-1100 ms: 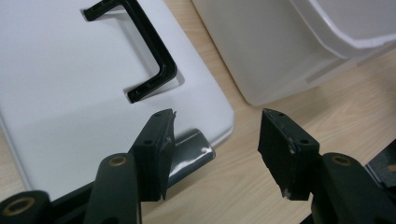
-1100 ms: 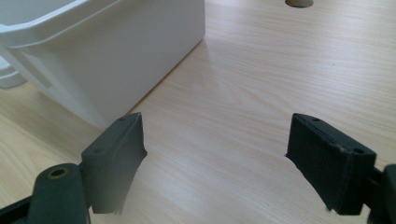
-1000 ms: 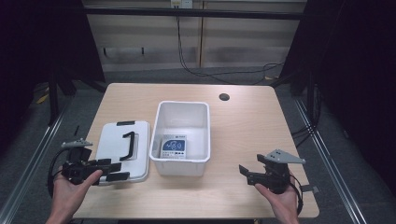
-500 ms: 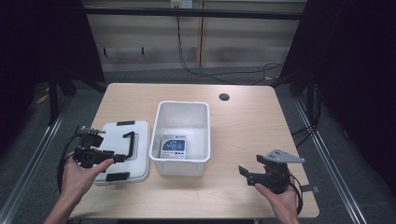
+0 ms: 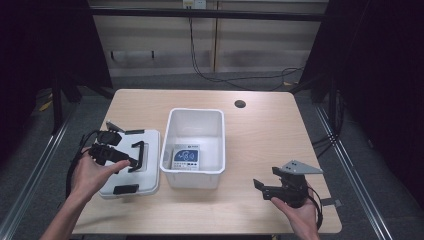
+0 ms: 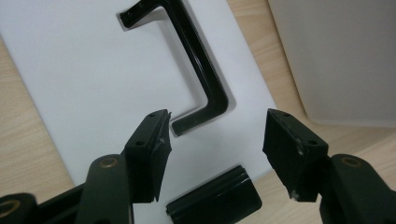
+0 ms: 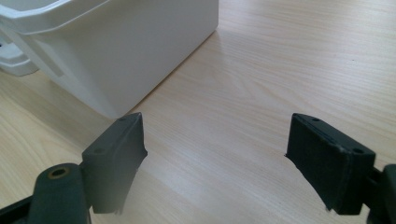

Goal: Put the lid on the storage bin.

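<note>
Apparently the lid [image 5: 131,162], lying off at the tub's [image 5: 196,145] nine o'clock, is being approached by the released left gripper [image 6: 217,137]; the right gripper [image 7: 215,158] is being held released.

The table [image 5: 280,135] is lit evenly from above, while the surroundings left and right are left in near darkness. Soft shadows are cast close under the bin [image 5: 196,145] and lid [image 5: 131,165]. The high view is slightly soft and grainy. In the gripper views, the near jaws are blurred, and mild glare is seen on the white lid [image 6: 84,79] and wood grain.
</note>
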{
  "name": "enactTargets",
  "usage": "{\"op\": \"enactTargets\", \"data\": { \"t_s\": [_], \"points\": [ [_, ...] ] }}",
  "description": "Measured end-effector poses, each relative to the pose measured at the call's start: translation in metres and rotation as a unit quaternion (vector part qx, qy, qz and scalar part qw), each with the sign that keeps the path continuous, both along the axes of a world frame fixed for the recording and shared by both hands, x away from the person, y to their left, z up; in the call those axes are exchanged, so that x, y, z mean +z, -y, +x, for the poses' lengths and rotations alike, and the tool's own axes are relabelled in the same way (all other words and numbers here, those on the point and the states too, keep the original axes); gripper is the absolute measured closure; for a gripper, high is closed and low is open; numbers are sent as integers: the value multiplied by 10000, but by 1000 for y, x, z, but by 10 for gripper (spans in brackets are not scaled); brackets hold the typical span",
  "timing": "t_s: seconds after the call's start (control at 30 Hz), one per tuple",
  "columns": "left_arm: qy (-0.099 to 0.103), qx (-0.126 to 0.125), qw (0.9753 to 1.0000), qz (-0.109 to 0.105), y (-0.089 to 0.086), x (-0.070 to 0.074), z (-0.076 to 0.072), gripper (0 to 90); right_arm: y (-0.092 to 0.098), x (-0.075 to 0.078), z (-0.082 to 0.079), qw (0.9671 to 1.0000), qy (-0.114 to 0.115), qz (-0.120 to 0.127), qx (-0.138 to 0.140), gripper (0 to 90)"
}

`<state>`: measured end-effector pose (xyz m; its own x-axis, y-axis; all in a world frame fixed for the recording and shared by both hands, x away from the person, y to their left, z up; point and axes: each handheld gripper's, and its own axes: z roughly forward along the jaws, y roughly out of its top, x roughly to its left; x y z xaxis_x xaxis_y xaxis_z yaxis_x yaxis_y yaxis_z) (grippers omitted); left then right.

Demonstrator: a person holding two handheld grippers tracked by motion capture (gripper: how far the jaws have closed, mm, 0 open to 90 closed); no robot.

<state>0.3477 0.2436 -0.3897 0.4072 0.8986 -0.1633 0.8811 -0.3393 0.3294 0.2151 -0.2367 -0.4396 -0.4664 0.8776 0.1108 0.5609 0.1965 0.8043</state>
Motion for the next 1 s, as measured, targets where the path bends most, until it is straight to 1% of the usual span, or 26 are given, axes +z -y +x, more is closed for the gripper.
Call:
{"op": "enactTargets", "data": {
  "t_s": [0.03,0.07,0.17,0.2,0.23,0.27,0.33,0.37,0.4,0.47,0.53,0.57,0.6,0.67,0.7,0.8,0.83,0.87,0.9,0.97,1.0],
  "points": [
    [-113,22,9999,56,3,0,5,423,-1,0,0,10000,-14,-4,17,187],
    [-140,13,9999,83,5,1,7,430,-1,-1,1,10000,-23,-33,31,187],
    [-187,75,9998,19,8,1,12,444,-1,-1,0,10000,-27,-12,16,187],
    [-287,105,9995,45,9,0,17,444,-1,-1,0,10000,-32,-4,19,187],
    [-355,185,9992,29,8,-1,22,446,-1,-1,0,10000,-35,4,24,187],
    [-391,238,9989,50,8,-2,25,446,-1,-1,0,10000,-42,5,26,187],
    [-430,241,9988,71,8,-3,27,446,0,-1,1,10000,-51,-3,44,187],
    [-524,325,9980,142,8,-6,33,448,-1,-1,1,10000,-78,4,53,187],
    [-570,354,9976,139,8,-7,36,448,-1,-1,1,9999,-81,8,64,187],
    [-599,396,9973,159,8,-7,38,447,-1,-1,1,9999,-84,2,77,187],
    [-713,487,9962,109,9,-10,45,440,-2,-2,2,9999,-125,31,89,187],
    [-717,485,9961,195,10,-11,47,433,-2,-2,2,9999,-137,23,100,187],
    [-756,488,9957,216,11,-11,49,425,-3,-2,2,9998,-139,21,117,187],
    [-754,516,9956,222,12,-12,50,419,-3,-2,2,9998,-157,12,135,187],
    [-787,513,9953,247,14,-12,53,415,-3,-2,2,9998,-170,9,143,187],
    [-760,513,9954,272,16,-12,54,406,-3,-3,2,9997,-194,14,150,187],
    [-781,560,9945,421,21,-14,56,404,-3,-3,2,9997,-188,14,152,187],
    [-775,578,9940,511,24,-16,57,402,-3,-2,1,9997,-184,22,152,187],
    [-775,578,9940,511,24,-16,57,395,-3,-2,1,9997,-183,24,156,187],
    [-851,628,9930,523,31,-23,61,394,-3,-2,1,9997,-188,36,164,187],
    [-897,558,9928,567,32,-24,62,392,-3,-2,1,9997,-182,43,162,187]
  ]
}}
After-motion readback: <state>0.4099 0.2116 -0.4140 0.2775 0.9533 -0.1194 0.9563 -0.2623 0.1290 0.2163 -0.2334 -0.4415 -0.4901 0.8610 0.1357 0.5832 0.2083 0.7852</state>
